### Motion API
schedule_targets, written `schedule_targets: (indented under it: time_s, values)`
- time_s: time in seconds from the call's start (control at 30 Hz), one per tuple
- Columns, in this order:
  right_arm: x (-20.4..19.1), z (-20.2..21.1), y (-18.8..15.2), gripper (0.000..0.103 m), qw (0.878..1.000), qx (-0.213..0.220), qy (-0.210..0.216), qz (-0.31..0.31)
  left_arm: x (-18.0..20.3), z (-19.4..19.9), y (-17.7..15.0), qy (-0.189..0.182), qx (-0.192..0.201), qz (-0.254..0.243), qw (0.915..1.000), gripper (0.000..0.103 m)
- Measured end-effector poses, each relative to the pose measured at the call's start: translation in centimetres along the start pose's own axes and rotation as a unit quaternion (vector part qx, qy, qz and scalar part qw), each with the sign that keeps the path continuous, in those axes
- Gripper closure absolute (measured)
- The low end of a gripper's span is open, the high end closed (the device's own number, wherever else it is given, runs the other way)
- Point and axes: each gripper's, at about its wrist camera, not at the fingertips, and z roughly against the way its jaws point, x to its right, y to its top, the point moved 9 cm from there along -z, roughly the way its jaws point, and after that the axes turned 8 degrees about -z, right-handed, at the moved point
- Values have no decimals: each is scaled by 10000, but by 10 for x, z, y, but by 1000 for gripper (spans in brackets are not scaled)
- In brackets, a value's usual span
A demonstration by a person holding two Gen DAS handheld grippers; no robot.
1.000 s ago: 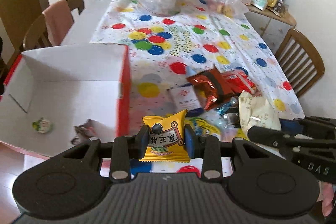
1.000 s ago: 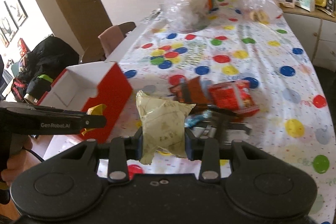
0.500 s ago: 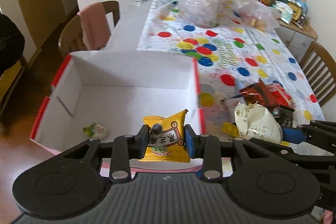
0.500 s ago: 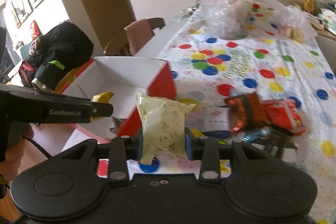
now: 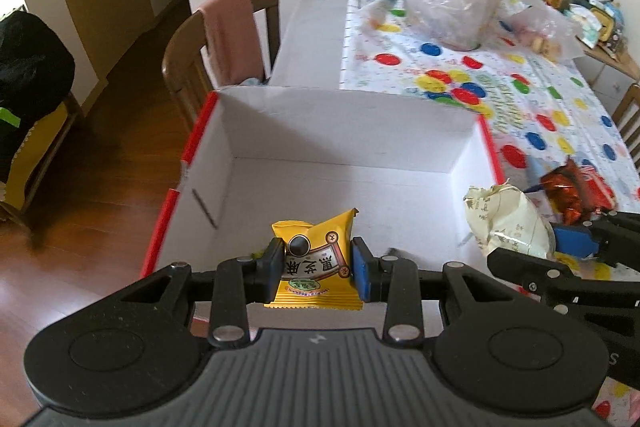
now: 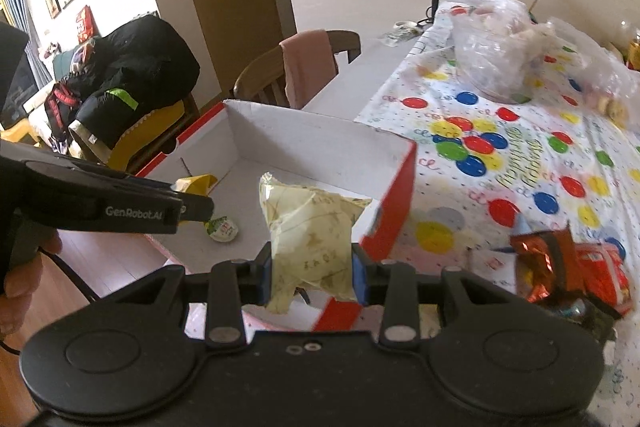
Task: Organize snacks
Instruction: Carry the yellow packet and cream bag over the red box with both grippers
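A glossy wooden floor (image 5: 100, 163) and a wooden chair (image 5: 188, 67) draped with a pink cloth (image 5: 232, 31) flank the table's left edge. At the near left corner stands an open cardboard box (image 5: 320, 131), red outside, matte white inside. Over it the left gripper (image 5: 316, 263) pinches a crinkly yellow snack packet (image 5: 316, 267); the right gripper (image 6: 312, 267) clamps a puffy cream snack bag (image 6: 308, 227) over the box's right wall. A small round sweet (image 6: 222, 229) lies inside. Right, shiny red foil packets (image 6: 568, 267) rest on the polka-dot tablecloth (image 6: 520, 163).
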Motion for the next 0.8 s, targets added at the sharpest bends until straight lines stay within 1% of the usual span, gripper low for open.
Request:
schedule_targets:
  time_s: [0.17,0.33,0.53,0.8]
  values:
    - [-11,-26,6,67,9999,-99,-92,90,-19,-19,1,33,-145,16,9999,68]
    - [-21,-51,10,67,9992,-227,-213,266,-29,-38,0,0,-284,-43,9996,68]
    - [-27,-79,6,67,9974,-490,-346,411,-29,-57,-6,-87,-484,-233,9985,68]
    - [-34,-104,-4,67,9935,-740,-457,732,-26,-79,-16,-100,-792,-376,9961,68]
